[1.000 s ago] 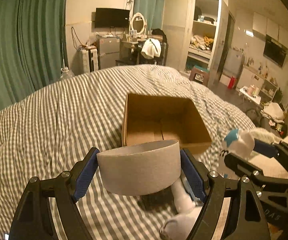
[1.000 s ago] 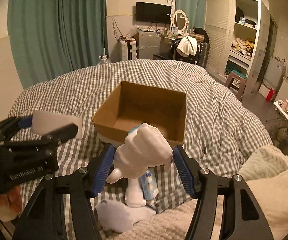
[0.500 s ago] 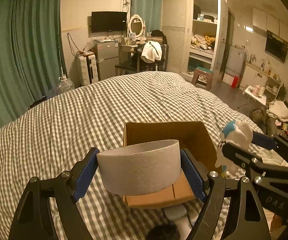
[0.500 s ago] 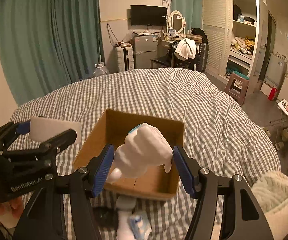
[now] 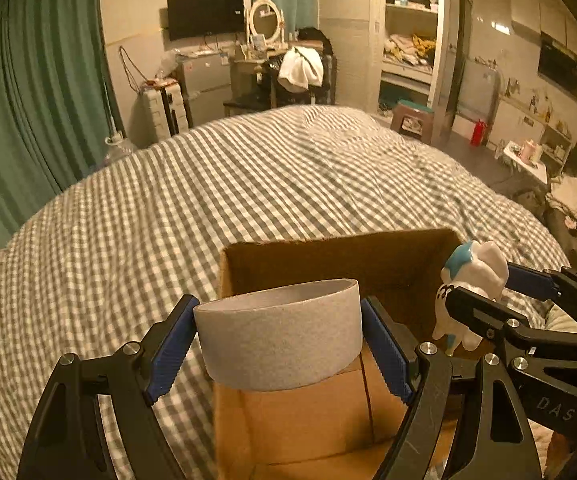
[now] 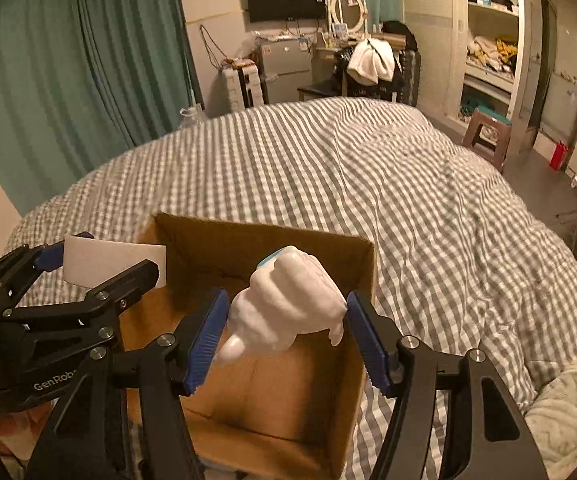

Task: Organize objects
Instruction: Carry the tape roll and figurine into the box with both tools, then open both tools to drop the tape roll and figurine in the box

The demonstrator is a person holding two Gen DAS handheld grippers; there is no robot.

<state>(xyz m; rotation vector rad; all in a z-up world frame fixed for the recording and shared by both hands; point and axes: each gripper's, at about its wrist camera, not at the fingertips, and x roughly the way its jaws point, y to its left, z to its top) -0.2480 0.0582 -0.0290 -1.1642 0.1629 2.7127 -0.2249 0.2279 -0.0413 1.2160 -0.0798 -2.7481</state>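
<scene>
My left gripper (image 5: 278, 346) is shut on a grey tape roll (image 5: 280, 340) and holds it over the near edge of an open brown cardboard box (image 5: 328, 412). My right gripper (image 6: 286, 336) is shut on a white plush toy (image 6: 288, 308) with a blue patch, held above the box (image 6: 248, 380). The right gripper with the toy (image 5: 472, 280) shows at the right of the left wrist view. The left gripper with the roll (image 6: 112, 264) shows at the left of the right wrist view.
The box rests on a bed with a grey checked cover (image 5: 208, 200). A fuzzy pale blanket (image 6: 568, 408) lies at the near right. Green curtains (image 6: 88, 80), a desk with a mirror and a wardrobe stand beyond the bed.
Both grippers have moved forward and up over the box with their objects. The items on the bed below have dropped out of view.
</scene>
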